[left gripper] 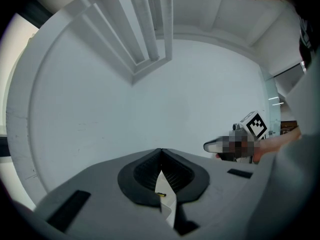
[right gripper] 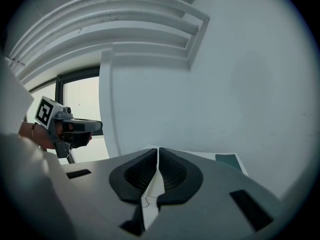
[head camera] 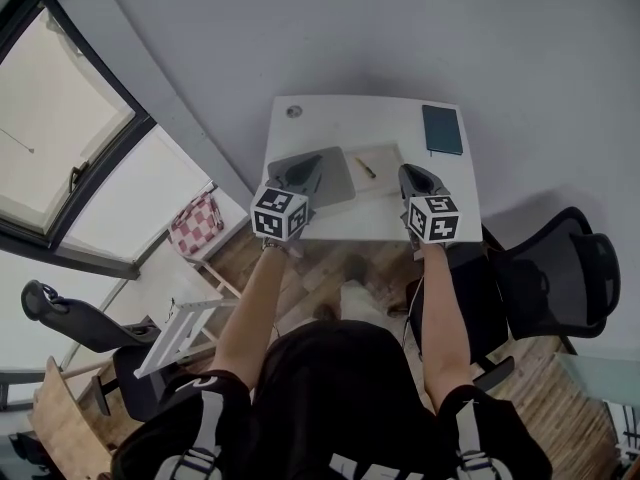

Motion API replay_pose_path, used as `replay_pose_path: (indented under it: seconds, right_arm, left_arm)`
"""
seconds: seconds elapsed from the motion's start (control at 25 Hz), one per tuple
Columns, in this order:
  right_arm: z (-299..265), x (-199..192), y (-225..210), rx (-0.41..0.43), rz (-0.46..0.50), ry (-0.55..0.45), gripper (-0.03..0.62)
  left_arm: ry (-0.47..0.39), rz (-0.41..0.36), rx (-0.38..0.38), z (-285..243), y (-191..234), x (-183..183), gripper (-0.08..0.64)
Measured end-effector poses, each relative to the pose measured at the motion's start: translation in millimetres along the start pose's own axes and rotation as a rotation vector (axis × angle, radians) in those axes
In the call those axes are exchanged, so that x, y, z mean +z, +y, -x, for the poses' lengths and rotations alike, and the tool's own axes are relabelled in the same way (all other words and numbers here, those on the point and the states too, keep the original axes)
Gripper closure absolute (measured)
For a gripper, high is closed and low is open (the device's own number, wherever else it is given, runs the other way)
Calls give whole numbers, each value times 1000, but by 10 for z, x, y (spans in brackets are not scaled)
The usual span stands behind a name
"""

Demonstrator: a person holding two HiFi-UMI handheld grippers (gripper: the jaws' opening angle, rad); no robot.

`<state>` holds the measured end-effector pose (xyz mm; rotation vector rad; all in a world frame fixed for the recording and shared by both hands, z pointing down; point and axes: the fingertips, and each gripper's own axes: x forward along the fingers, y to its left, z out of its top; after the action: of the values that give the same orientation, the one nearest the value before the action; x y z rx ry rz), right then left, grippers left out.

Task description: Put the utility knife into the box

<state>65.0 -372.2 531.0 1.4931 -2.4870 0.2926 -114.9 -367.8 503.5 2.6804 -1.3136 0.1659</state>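
two hand-held grippers hang in the air above the near edge of a white rectangular tabletop (head camera: 385,118), each on an outstretched forearm. the left hand-held gripper (head camera: 303,171) has its dark ribbed pads pressed together at the tips, leaving only a thin wedge of light lower down, and it holds nothing. the right hand-held gripper (head camera: 415,179) has its jaws drawn in to a narrow slit, and nothing sits between them either.

the small yellow-and-black utility knife (head camera: 365,168) lies at an angle on a pale beige flat sheet (head camera: 385,158) on the tabletop, between the two grippers in the head view and touched by neither. just left of it lies the flat grey rectangular box (head camera: 335,180), partly covered by the left gripper; the knife is outside it.

a dark teal notebook (head camera: 442,130) lies near the far right corner of the tabletop, well apart from the knife. a small round grommet (head camera: 294,111) sits near the far left corner. a black office chair (head camera: 565,258) stands to the right on the wooden floor (head camera: 255,253), and a red-and-white checked cushion (head camera: 196,224) rests on a white stool to the left.
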Motion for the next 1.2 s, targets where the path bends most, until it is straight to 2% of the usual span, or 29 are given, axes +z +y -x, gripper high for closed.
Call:
replay_pose_path:
  seconds: [0.32,0.52,1.2]
  right_arm:
    - [212,38,105,-20,13,-31,577]
    - [341,84,132,-32,-11,-55,577]
    - [419,127,251,-36,-50,-80,578]
  left_arm:
    - [-31,27,-3,202,-166,58,535]
    - [-46,34,-4,265,-245,89,535]
    - [-63,39,34,439,-86,148,535]
